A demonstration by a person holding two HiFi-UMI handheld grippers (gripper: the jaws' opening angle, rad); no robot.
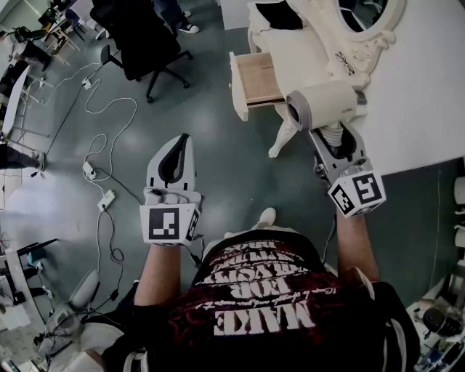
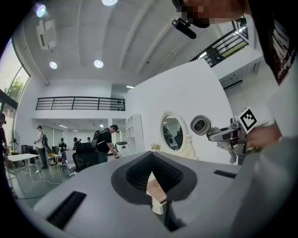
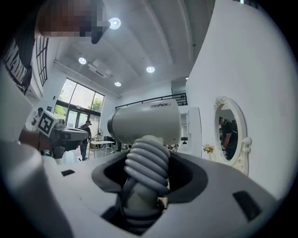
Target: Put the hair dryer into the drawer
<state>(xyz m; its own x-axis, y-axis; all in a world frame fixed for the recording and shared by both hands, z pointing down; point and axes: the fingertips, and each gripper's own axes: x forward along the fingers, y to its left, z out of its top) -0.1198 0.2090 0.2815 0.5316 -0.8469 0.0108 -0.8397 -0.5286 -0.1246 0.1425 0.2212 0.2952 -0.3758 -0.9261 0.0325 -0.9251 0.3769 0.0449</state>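
Note:
A white hair dryer [image 1: 323, 104] hangs in the air just right of the open wooden drawer [image 1: 237, 87] of a cream dressing table [image 1: 305, 51]. Its nozzle points toward the camera. My right gripper [image 1: 334, 136] is shut on its ribbed handle, which fills the space between the jaws in the right gripper view [image 3: 145, 162], with the barrel [image 3: 146, 123] above. My left gripper [image 1: 183, 141] is held level over the floor, left of the drawer, shut with nothing in it. The left gripper view shows its jaws [image 2: 150, 155] meeting, the drawer [image 2: 157, 193] behind them and the hair dryer [image 2: 200, 124] to the right.
A black office chair [image 1: 142, 36] stands left of the table. Cables and power strips [image 1: 98, 174] trail over the grey floor. An oval mirror [image 1: 363, 14] and a pair of glasses [image 1: 345, 64] are on the tabletop. A white wall [image 1: 421, 87] rises on the right. People stand far off.

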